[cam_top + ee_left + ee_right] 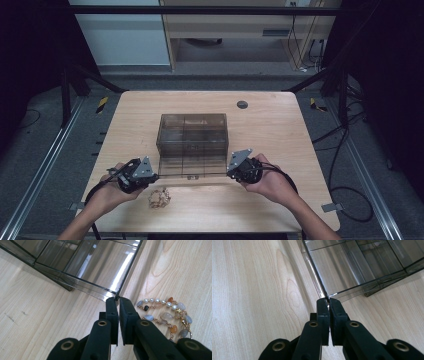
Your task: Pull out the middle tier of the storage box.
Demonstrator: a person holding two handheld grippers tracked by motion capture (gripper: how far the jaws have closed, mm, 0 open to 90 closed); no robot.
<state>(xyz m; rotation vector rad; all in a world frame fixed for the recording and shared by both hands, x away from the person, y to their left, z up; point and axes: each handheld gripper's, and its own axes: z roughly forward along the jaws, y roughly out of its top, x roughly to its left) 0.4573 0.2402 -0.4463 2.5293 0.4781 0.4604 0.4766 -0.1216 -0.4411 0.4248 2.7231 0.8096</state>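
Where the table's near edge meets the person's forearms, a small heap of a beaded bracelet of orange, grey and white stones with gold links [159,198] lies on the pale wooden table [280,125], just beside and nearer than the left gripper [153,176]. That gripper's jaws are pinched nearly together on the front left corner of a flat, clear smoky plastic lid [107,267], which lies swung down toward the person. The right gripper [231,173] mirrors it, jaws closed to a sliver on the lid's front right corner [342,267]. Between the two, the lid's free edge runs straight across, left to right, so its long axis lies crosswise to both grippers and each hand is equally near its own corner. Beyond that edge the lid slopes back to the tinted transparent rectangular box with inner dividers [192,132], standing mid-table. Any lift will probably need both hands rising together to keep that edge level.
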